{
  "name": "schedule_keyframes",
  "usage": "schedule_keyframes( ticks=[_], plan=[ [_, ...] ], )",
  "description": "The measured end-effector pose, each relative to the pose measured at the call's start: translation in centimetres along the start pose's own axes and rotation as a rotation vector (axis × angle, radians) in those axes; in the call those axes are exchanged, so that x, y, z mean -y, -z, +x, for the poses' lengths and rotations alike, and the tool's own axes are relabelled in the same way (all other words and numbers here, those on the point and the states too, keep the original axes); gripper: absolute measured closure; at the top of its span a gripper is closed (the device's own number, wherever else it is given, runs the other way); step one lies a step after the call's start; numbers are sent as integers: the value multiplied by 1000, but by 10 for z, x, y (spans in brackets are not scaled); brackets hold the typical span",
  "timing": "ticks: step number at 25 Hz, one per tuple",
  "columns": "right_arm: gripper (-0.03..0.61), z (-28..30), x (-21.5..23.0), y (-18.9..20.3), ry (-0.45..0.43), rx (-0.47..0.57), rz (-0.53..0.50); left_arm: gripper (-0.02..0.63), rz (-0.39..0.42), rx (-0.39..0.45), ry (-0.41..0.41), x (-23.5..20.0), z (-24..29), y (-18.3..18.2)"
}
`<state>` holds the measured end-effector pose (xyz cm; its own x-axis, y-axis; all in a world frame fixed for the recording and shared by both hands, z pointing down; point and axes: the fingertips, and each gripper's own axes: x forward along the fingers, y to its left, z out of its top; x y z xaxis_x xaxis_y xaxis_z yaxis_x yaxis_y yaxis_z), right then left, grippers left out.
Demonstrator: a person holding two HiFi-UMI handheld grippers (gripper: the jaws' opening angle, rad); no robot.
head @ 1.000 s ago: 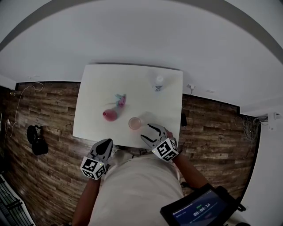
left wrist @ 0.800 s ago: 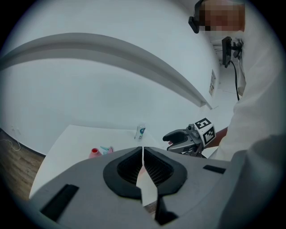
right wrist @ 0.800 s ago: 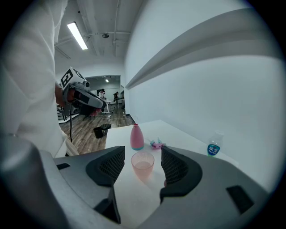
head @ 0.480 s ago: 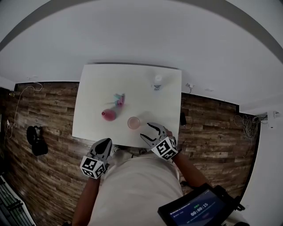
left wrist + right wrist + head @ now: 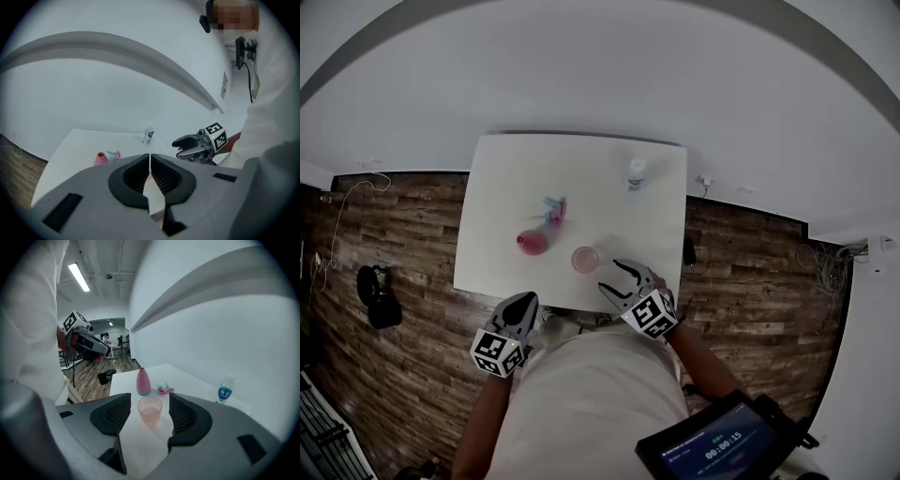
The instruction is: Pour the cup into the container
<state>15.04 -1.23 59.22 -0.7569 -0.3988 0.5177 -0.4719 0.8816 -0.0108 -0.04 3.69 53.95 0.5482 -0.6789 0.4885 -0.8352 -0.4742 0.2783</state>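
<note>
Nothing is shifting since a second ago; we are holding both grippers at the table (image 5: 581,178) edge. We are keeping the right gripper (image 5: 615,279) half-open and empty, the left gripper (image 5: 522,306) closed. With the cup (image 5: 585,260) standing just ahead, near the pink container (image 5: 532,244), we are planning a level approach and a gentle mid-wall grip.

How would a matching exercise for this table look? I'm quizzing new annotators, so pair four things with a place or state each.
1 translucent pink plastic cup
2 pink narrow-necked container
3 clear plastic water bottle, blue label
4 left gripper

a jaws together, empty
b far right of the white table
c just ahead of the open right gripper
d beside a small teal-and-pink object

Pairs: 1-c; 2-d; 3-b; 4-a
</note>
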Motion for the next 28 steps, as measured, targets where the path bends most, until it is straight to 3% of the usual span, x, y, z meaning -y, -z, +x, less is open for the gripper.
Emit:
schedule_keyframes(
  ticks=[28],
  plan=[
    [341, 0, 0, 12, 8, -3, 23, 604, -1, -13, -7, 2, 2, 6]
  ],
)
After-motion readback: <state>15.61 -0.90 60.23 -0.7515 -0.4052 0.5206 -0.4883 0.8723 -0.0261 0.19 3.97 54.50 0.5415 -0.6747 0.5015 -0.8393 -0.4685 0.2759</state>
